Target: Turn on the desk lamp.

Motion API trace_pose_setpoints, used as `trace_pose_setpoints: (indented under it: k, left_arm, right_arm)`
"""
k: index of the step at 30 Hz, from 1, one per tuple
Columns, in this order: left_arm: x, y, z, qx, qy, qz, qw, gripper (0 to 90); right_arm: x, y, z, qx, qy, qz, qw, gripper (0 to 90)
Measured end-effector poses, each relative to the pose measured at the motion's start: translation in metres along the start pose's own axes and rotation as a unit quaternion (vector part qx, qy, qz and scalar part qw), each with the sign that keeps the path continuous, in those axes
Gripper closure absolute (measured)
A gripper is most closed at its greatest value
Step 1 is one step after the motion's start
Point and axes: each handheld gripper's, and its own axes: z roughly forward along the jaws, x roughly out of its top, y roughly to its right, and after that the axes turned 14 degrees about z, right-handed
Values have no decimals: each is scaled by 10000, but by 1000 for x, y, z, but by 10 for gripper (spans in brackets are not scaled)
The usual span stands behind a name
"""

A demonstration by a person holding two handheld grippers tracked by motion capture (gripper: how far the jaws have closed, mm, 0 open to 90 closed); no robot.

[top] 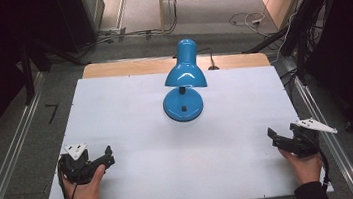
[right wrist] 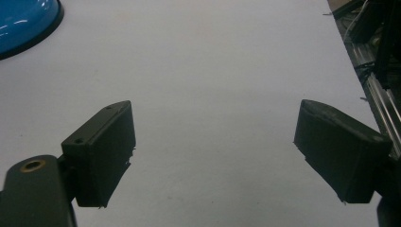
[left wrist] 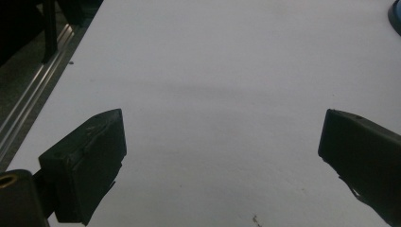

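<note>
A blue desk lamp stands upright at the middle rear of the white table, its shade tilted over its round base. My left gripper rests near the front left edge, held in a hand, jaws wide apart with nothing between them. My right gripper sits near the front right edge, also open and empty. Both are well short of the lamp. A sliver of the lamp base shows at the top right of the left gripper view.
Metal rails run along the floor on both sides of the table. Cables lie on the floor behind it. A wooden board edge shows at the table's far side. Dark stands flank the back corners.
</note>
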Motion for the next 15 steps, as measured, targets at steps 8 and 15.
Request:
trace_pose_setpoints:
  k: [8, 15]
  left_arm:
    - [-2, -1, 1, -66, -11, -92, 9999, 27]
    - [-2, -1, 2, -130, 0, -130, 9998, 27]
  right_arm:
    - [1, -7, 0, 118, -24, -44, 9999, 117]
    - [2, -14, 2, 282, -80, -87, 9995, 118]
